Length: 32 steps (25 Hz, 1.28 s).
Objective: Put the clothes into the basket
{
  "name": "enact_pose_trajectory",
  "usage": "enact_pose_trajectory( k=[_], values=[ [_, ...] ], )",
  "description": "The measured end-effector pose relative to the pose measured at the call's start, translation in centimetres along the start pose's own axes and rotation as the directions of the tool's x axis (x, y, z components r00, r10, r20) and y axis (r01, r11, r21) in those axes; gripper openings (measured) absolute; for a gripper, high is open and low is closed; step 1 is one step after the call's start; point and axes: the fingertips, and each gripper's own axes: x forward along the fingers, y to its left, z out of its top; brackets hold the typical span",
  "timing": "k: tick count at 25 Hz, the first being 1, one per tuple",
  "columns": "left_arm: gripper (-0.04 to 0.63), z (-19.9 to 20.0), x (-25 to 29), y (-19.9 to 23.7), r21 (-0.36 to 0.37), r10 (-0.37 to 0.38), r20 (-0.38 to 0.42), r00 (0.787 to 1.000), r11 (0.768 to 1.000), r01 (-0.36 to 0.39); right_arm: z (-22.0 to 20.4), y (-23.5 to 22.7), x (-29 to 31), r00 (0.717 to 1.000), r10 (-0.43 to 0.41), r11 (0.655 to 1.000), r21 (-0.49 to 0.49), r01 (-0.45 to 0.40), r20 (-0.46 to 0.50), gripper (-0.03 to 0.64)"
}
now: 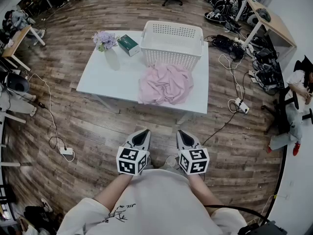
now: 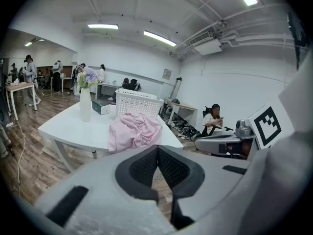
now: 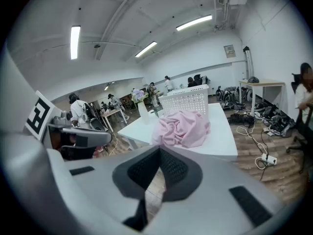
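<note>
One white basket (image 1: 168, 58), pink garment (image 1: 165, 84) just outside

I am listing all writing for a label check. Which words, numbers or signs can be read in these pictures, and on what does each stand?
No text can be read with certainty.
Shirt: a dark print near its edge, too blurred to read.
Green box on the table: print too small to read.
Wall sign: too small to read.
Marker cubes: only black-and-white square patterns, no words.
</note>
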Motion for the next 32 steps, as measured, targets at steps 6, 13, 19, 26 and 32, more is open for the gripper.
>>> enact_pose_trajectory(
  k=[6, 13, 19, 26, 32],
  values=[
    [0.011, -0.1, 0.3, -0.5, -0.013, -0.011, -0.006, 1.000, 1.000, 0.011, 0.6, -0.8, -0.5, 0.999, -0.017, 0.998, 0.057, 0.015, 0.043, 0.014],
    [0.011, 0.2, 0.7, -1.2, -0.003, -0.032, -0.002, 0.999, 0.999, 0.032, -0.6, -0.5, -0.8, 1.000, -0.016, 1.000, 0.019, 0.016, -0.006, 0.014],
    [0.011, 0.1, 0.4, -1.1, -0.003, -0.035, -0.010, 0.999, 0.999, 0.035, -0.7, -0.2, -0.7, 1.000, -0.012, 1.000, 0.024, 0.012, -0.013, 0.014],
    [0.011, 0.2, 0.2, -0.5, -0.010, -0.031, -0.009, 0.999, 0.999, 0.031, -0.5, 0.2, -0.5, 1.000, -0.008, 1.000, 0.029, 0.008, -0.011, 0.014],
    [0.011, 0.5, 0.1, 0.4, -0.010, -0.047, -0.007, 0.999, 0.999, 0.047, -0.1, 0.7, 0.0, 1.000, -0.023, 0.999, 0.043, 0.023, -0.003, 0.014]
  ],
)
